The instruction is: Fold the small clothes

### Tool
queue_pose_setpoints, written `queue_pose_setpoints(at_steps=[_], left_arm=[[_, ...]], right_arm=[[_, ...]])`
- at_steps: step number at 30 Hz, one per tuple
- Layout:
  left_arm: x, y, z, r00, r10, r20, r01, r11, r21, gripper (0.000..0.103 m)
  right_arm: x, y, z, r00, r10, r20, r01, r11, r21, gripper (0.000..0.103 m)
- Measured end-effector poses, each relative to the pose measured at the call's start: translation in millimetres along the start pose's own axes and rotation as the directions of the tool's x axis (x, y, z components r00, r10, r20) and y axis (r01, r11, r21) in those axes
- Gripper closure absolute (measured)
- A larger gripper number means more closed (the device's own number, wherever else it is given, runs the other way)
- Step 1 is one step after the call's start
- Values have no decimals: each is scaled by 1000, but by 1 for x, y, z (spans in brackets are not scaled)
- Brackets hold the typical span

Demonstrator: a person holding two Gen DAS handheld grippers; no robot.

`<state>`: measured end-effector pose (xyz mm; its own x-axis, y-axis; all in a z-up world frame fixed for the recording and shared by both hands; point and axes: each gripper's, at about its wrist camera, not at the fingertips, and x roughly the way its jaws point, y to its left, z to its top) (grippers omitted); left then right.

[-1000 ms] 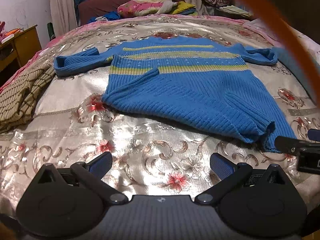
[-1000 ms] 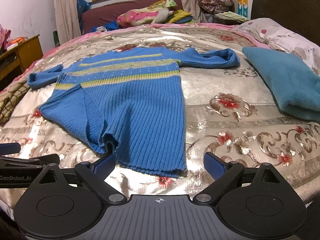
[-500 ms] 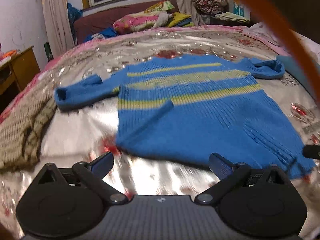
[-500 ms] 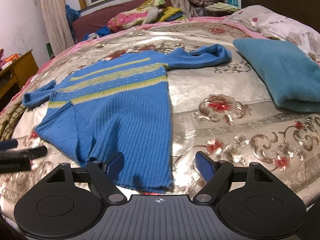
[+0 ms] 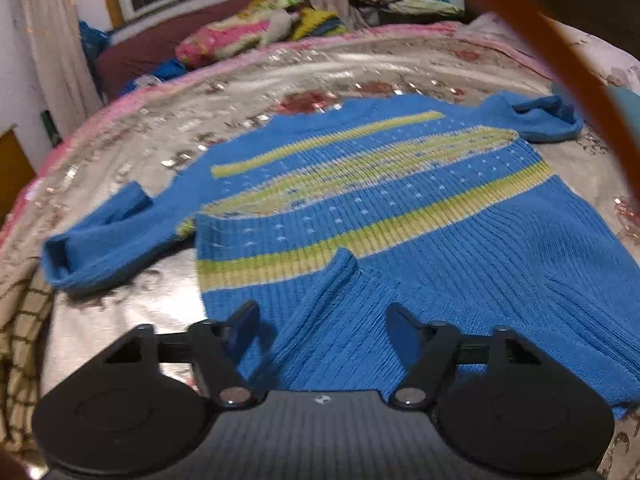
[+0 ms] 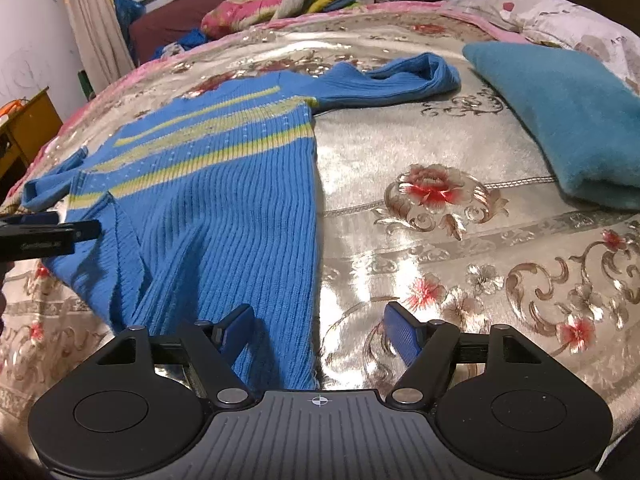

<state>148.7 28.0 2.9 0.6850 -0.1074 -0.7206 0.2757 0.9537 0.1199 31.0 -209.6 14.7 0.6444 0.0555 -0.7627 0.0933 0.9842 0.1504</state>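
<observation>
A: Start at the tongs. How many are there, and what are they doing?

B: Two. The left gripper is over the near hem of the blue sweater, on the side with the folded-over flap. Its jaws are partway apart and closing. Sweater fabric lies between the two blue pads, but I see no pad pressing on it, so it holds nothing.

A: And the other one?

B: The right gripper is at the sweater's near right corner. Its jaws are also partway apart and closing. The sweater's right edge runs between them, one pad over the knit and the other over bare bedspread. It holds nothing either. From this view the left gripper shows as a dark bar over the sweater's left edge.

A: Where does the sweater lie?

B: There is one sweater, spread flat on the flowered bedspread, neck at the far end. It has three yellow-green stripes across the chest and two sleeves, one stretched out to each side.

A: What is around the sweater?

B: To its right lies one folded teal cloth, well apart, with one floral pillow beyond that. To its left lies one brown checked cloth. Beyond its neck, past the bedspread's far edge, is a heap of bright bedding.
</observation>
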Motion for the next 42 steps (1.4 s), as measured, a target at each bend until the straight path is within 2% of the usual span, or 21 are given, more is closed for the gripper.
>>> queue_pose_setpoints(at_steps=[2,5,7,8,10,11,13,17,19,25,31,33,34,36,40,42], left_arm=[[3,4,1,999,-42,-9,42,999,-10,45],[2,11,1,995,-97,-17,97,995,-39,63],[0,14,1,992,-123,-25,121,991,-53,84],[-2,14,0,991,-131,-27,129,990,-53,86],[-7,14,-1,990,-139,-29,137,989,-47,89],[-10,14,-2,989,-144,-32,143,988,-51,90],[-17,18,-6,986,-160,-37,158,985,-70,90],[-32,29,-16,983,-178,-40,172,978,-114,90],[-42,36,-23,981,-191,-39,184,972,-146,90],[-70,47,-51,979,-194,-56,180,965,-192,91],[-91,49,-78,975,-206,-85,184,958,-220,91],[-97,51,-86,976,-192,-103,166,961,-219,90],[-100,53,-88,976,-185,-111,157,962,-222,90],[-105,58,-93,978,-175,-116,143,959,-243,90],[-116,66,-93,983,-164,-84,133,946,-295,89],[-120,67,-91,985,-163,-63,136,942,-308,88]], right_arm=[[1,0,2,1000,4,-6,-4,1000,-4,31],[2,-2,5,1000,12,-17,-12,1000,-3,31],[2,-2,6,1000,15,-24,-15,1000,-3,34],[2,-3,7,999,17,-27,-17,1000,-4,36],[1,-4,8,999,30,-35,-30,1000,0,46],[1,-5,9,998,39,-40,-39,999,4,49],[1,-6,9,997,54,-52,-54,999,3,65],[0,-8,10,996,61,-66,-61,998,-7,82],[-2,-13,12,994,78,-76,-78,997,6,96],[-11,-28,20,999,13,-53,-15,1000,-22,103],[-18,-50,29,997,-67,-46,65,997,-29,103],[-20,-53,29,997,-52,-52,51,999,-18,101],[-21,-54,28,998,-35,-60,34,999,-9,96],[-20,-53,26,997,-1,-74,3,1000,17,93],[-17,-49,24,995,45,-87,-41,998,52,92],[-16,-48,24,994,67,-91,-62,996,61,86]])
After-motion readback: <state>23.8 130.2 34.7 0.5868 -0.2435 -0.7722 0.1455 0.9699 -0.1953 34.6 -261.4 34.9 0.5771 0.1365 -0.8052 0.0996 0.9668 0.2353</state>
